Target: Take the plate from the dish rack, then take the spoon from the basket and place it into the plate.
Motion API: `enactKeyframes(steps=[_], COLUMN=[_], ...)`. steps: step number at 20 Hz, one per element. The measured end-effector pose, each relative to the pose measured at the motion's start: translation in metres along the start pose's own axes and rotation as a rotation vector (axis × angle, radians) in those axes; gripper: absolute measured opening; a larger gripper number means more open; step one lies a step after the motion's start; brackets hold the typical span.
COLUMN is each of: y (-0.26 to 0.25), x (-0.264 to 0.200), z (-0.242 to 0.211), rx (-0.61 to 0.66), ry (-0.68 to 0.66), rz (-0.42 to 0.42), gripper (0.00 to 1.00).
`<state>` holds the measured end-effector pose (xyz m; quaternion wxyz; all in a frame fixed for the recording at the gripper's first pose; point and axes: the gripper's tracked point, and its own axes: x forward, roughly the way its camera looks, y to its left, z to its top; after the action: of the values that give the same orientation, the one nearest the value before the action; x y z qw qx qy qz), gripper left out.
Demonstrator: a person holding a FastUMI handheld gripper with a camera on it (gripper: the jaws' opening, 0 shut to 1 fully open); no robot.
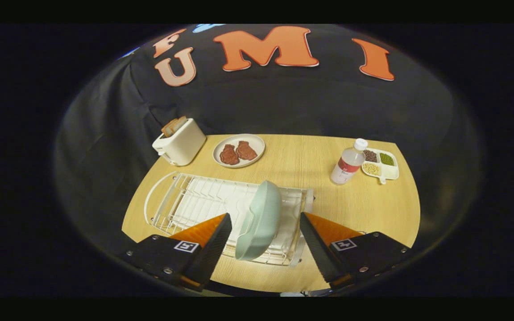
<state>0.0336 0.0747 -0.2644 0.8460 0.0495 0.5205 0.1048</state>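
A pale green plate (259, 220) stands on edge in the white wire dish rack (194, 200), toward the rack's right end. My gripper (266, 225) hangs above the rack with its fingers spread wide, one on each side of the plate, and neither finger touches it. The plate's lower rim lies between the fingertips. The rack sits on a light wooden table (301, 160).
Beyond the rack stand a white toaster (180, 141) with bread in it and a plate with two brown pieces of food (238, 150). Farther right are a clear bottle with a red label (348, 162) and a white divided tray of beans (379, 164).
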Motion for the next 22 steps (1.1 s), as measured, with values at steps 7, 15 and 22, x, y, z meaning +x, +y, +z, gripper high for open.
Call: enactKeyframes(steps=[7, 15, 22], y=[0.008, 0.003, -0.017], x=[0.036, 0.048, 0.035], z=[-0.031, -0.041, -0.015], rx=[0.02, 0.006, 0.028], ry=[0.174, 0.221, 0.138], rz=[-0.048, -0.191, -0.334], gripper=[0.54, 0.36, 0.26])
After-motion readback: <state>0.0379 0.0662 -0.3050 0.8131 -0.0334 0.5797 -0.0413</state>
